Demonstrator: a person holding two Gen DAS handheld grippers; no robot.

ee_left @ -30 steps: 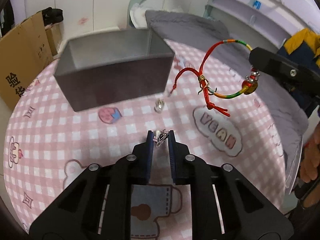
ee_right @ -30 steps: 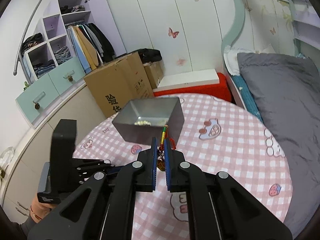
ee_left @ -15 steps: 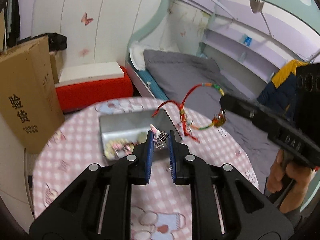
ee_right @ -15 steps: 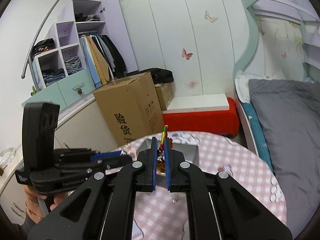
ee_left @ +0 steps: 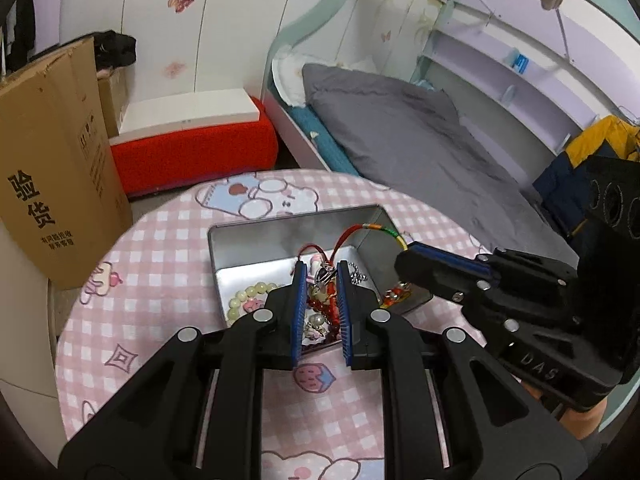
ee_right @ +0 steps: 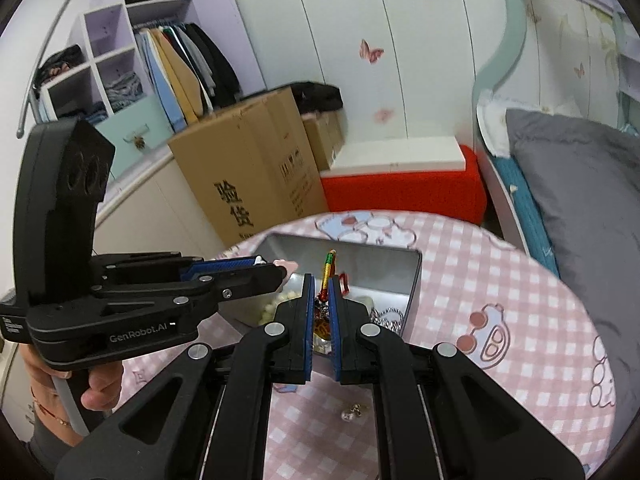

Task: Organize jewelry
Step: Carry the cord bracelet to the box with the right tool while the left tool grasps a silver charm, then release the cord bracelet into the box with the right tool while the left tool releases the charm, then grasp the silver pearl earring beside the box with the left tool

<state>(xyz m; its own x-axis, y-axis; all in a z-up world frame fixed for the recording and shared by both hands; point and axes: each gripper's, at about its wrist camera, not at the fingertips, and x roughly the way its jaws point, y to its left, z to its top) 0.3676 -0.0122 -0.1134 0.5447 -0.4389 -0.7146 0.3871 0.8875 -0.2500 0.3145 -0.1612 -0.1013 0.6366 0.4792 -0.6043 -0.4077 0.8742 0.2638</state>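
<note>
An open silver tin box [ee_left: 248,252] [ee_right: 384,256] stands on the pink checked round table and holds beads, pearls and chains. My left gripper [ee_left: 320,274] is over the box, shut on a small silver earring [ee_left: 325,276]. My right gripper [ee_right: 319,286] is over the box's near right side, shut on a red and multicoloured cord bracelet [ee_right: 328,270] [ee_left: 360,232], whose loop hangs into the box. A small silver earring [ee_right: 354,412] lies on the table in front of the box.
A cardboard box [ee_left: 52,184] stands left of the table, a red and white bench [ee_left: 188,136] behind it, and a bed with grey bedding [ee_left: 420,152] to the right. Wardrobe shelves [ee_right: 120,60] stand at far left.
Both grippers have risen from table level and moved over the open box. The bracelet's loop now hangs into it. Both keep their hold.
</note>
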